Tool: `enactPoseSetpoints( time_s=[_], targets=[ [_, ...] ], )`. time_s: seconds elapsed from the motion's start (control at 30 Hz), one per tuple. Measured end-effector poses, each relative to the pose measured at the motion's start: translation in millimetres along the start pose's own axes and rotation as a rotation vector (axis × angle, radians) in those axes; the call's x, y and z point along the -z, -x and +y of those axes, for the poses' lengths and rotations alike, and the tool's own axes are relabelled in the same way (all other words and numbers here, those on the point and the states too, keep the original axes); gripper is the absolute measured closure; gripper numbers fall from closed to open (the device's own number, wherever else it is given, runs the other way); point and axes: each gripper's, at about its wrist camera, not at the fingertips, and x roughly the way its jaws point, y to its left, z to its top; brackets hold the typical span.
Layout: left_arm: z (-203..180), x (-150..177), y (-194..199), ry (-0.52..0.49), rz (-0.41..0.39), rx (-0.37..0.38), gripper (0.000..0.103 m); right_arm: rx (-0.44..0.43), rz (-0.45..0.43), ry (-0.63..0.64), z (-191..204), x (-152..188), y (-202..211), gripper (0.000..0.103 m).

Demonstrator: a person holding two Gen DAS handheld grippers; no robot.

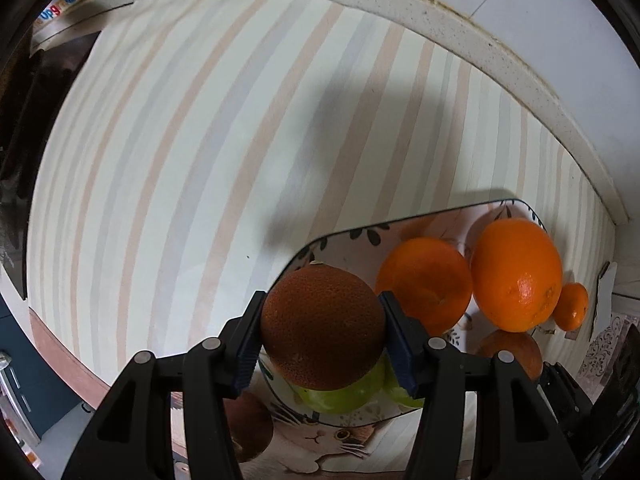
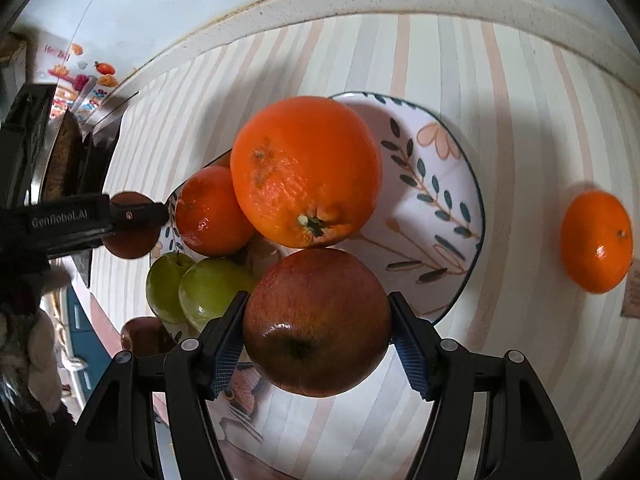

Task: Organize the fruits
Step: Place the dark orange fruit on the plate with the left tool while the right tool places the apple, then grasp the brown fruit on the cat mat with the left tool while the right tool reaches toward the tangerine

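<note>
My left gripper (image 1: 322, 330) is shut on a dark rough-skinned orange (image 1: 322, 326), held above the left edge of the flowered plate (image 1: 344, 238). My right gripper (image 2: 318, 334) is shut on a red apple (image 2: 316, 322) over the near edge of the same plate (image 2: 432, 184). On the plate lie a big orange (image 2: 306, 170), a smaller orange (image 2: 212, 210) and two green fruits (image 2: 208, 288). The left gripper (image 2: 132, 220) with its fruit shows at the left of the right wrist view.
A small mandarin (image 2: 596, 242) lies on the striped cloth to the right of the plate; it also shows in the left wrist view (image 1: 572, 306). Another reddish fruit (image 2: 146, 336) sits near the plate's left edge. A pale counter rim (image 1: 520, 68) and wall bound the far side.
</note>
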Motion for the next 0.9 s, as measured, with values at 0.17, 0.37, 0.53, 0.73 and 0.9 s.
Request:
enactPoseSetpoints(
  time_s=[0.17,0.37,0.53,0.73,0.9],
  targets=[
    [3,6,11,0.008,-0.043,0.021,0.017,-0.034,-0.024,-0.015,3,-4,13,0.010],
    [8,27,31,0.029,-0.101,0.036,0.016,0.024,-0.043,0.016,6,-1,34,0.008],
    [9,58,49,0.027,-0.175,-0.008,0.016,0.144,-0.107,0.091,15,6,58,0.008],
    [6,96,66,0.030,-0.248,-0.029,0.016,0.205,-0.148,0.189,27,26,82,0.008],
    [-2,125,80,0.033,-0.307,-0.033,0.016,0.222,-0.185,0.217,36,40,99,0.008]
  ],
)
